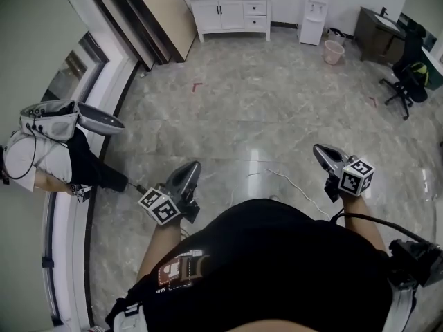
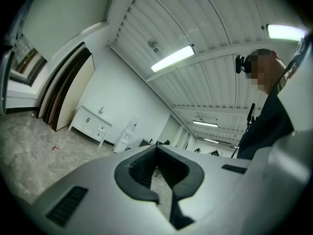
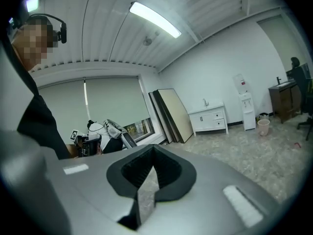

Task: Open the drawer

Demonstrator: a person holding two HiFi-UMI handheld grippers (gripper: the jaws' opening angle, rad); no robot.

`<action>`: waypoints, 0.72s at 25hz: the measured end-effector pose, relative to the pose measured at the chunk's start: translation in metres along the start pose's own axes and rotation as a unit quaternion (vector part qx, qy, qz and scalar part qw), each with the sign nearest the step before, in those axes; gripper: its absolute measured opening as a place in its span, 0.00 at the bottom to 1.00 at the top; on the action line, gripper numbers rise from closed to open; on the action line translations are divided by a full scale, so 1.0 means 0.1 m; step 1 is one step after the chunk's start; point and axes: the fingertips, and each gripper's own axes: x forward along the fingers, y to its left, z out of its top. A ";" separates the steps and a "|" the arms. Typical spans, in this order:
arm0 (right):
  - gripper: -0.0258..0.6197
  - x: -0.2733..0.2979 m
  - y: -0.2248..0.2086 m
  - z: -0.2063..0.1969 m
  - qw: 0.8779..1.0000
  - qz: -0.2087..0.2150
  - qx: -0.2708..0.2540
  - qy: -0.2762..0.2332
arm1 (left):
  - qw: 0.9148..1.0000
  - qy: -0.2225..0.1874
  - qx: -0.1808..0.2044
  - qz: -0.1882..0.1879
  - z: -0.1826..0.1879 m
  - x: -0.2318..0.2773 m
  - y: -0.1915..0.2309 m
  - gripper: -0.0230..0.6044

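Note:
A white cabinet [image 1: 232, 12] with two small drawers [image 1: 255, 16] on its right side stands against the far wall, well across the floor from me. It also shows in the left gripper view as the cabinet [image 2: 93, 124] and in the right gripper view as the cabinet [image 3: 209, 119]. My left gripper [image 1: 192, 166] is held low in front of my body, jaws together and holding nothing. My right gripper [image 1: 318, 149] is level with it on the right, also shut and holding nothing. In their own views the left gripper [image 2: 156, 147] and the right gripper [image 3: 154, 147] point across the room.
A water dispenser [image 1: 313, 16] and a pink bin [image 1: 334, 52] stand right of the cabinet. A dark desk [image 1: 377, 33] and an office chair [image 1: 408, 75] are far right. Boards [image 1: 156, 19] lean at the left wall. Another person [image 1: 55, 151] crouches left. A cable [image 1: 291, 185] lies on the floor.

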 end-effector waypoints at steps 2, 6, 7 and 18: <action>0.03 0.15 -0.30 0.10 1.000 0.017 -0.002 0.006 | 1.000 -0.012 0.003 0.017 0.06 0.24 0.08 0.02; 0.03 0.47 -0.86 0.60 0.999 0.043 -0.016 0.001 | 0.999 -0.022 0.008 0.042 0.24 0.73 0.17 0.02; 0.03 0.56 -0.97 0.75 0.998 0.051 -0.024 -0.001 | 0.999 -0.021 0.014 0.045 0.27 0.85 0.20 0.02; 0.03 1.27 -2.18 1.34 0.995 0.100 -0.027 0.006 | 0.997 -0.036 0.001 0.074 0.38 2.06 0.57 0.02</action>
